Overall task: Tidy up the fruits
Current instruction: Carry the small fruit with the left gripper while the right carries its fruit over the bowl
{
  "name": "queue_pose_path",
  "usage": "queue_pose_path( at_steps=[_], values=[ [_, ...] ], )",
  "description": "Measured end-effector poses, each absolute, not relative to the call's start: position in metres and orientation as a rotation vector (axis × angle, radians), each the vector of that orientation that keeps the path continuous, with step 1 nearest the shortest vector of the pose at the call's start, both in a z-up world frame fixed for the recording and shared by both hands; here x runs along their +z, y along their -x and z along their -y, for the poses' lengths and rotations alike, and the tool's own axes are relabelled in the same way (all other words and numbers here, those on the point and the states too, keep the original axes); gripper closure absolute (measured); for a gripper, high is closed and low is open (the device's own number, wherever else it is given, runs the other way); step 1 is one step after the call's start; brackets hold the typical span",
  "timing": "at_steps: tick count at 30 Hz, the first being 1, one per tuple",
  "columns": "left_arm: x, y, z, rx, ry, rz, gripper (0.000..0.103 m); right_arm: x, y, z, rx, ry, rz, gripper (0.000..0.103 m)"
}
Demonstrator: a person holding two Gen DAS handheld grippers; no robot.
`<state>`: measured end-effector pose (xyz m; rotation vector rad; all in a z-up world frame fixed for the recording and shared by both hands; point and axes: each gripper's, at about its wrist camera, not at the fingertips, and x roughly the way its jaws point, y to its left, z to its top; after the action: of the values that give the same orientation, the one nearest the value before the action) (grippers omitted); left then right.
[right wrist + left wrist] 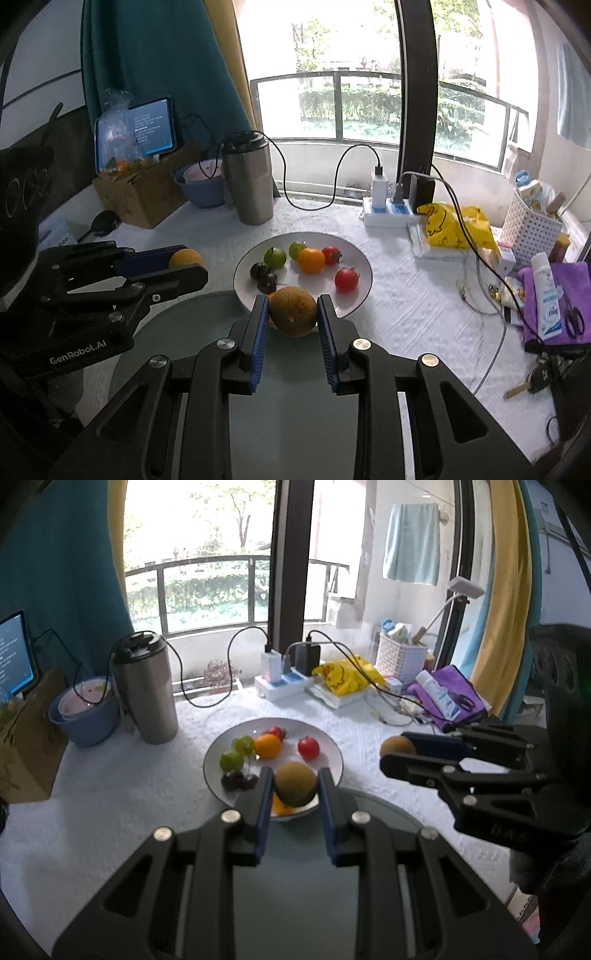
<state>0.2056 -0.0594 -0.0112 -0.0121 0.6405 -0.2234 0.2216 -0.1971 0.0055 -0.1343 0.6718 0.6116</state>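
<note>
My left gripper [295, 775] is shut on a round brown fruit [295, 790], lifted just above the near rim of a white plate [330, 751]. My right gripper [292, 301] is shut on a second brown fruit [293, 314] over the same rim. Each view shows the other gripper off to the side, gripping its fruit: the right gripper [395, 749] and the left gripper [188, 262]. On the white plate [354, 258] lie two green fruits, an orange [311, 260], two red tomatoes and dark berries. A grey-green round plate [177, 332] lies beneath both grippers.
A steel tumbler [146, 690] and a blue bowl [86, 716] stand behind the plate on the left. A power strip [388, 212] with cables, a yellow bag [454, 225], a white basket [532, 229] and a purple cloth [554, 302] crowd the right. A cardboard box [144, 192] holds a tablet.
</note>
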Motion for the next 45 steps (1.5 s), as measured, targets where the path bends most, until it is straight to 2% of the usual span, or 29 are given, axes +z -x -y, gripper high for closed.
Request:
queue_pose_path(
  at_steps=[10, 22, 45],
  values=[
    [-0.024, -0.240, 0.067, -0.236, 0.021, -0.681, 0.078, -0.004, -0.258, 0.200, 0.618, 0.122, -0.703, 0.075],
    [-0.063, -0.281, 0.080, -0.276, 0.048, -0.785, 0.078, -0.037, -0.298, 0.206, 0.622, 0.091, -0.783, 0.075],
    [-0.092, -0.306, 0.087, -0.301, 0.047, -0.871, 0.077, -0.070, -0.331, 0.199, 0.655, 0.067, -0.840, 0.075]
  ],
)
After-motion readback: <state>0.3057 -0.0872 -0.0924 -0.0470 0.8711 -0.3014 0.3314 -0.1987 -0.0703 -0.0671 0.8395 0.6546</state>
